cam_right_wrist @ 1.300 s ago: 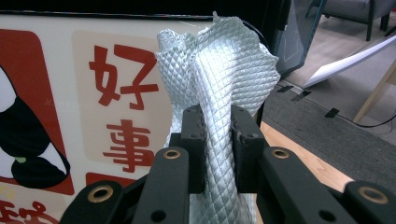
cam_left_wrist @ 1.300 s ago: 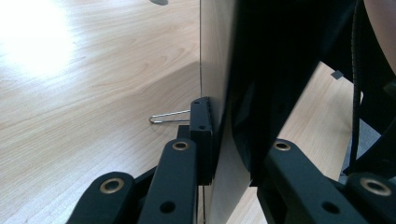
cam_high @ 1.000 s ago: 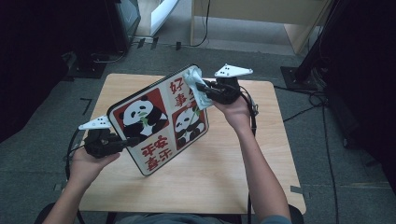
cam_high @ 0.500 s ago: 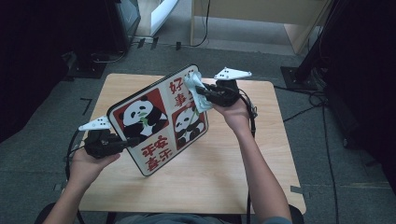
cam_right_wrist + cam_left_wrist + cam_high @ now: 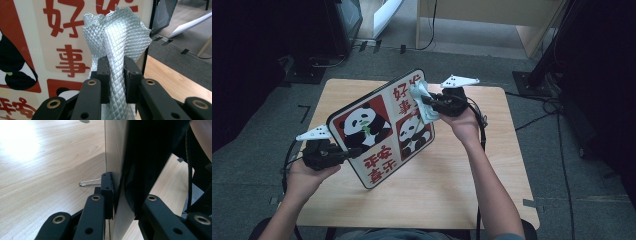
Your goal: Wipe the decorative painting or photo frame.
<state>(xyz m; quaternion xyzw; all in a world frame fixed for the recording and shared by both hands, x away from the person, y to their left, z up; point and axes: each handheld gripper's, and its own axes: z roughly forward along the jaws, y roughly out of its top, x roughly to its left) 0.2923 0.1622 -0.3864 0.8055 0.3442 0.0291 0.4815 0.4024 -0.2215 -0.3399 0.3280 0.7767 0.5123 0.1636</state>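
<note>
Right hand-held gripper (image 5: pixel 117 67) clamping cloth (image 5: pixel 120 37) against panda board (image 5: pixel 382 127), left hand-held gripper (image 5: pixel 120 200) pinching board's edge

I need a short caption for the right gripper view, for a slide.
Right gripper shut on a pale blue cloth, held against the panda-printed board.

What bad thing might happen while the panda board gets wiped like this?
The left gripper pinches only the edge of the panda board, which is tilted up off the table. A hard wipe might twist it loose so it drops. The right gripper pinches a bunched fold of the cloth, so the cloth might slip out. Then the hard jaws could scrape the picture.
</note>
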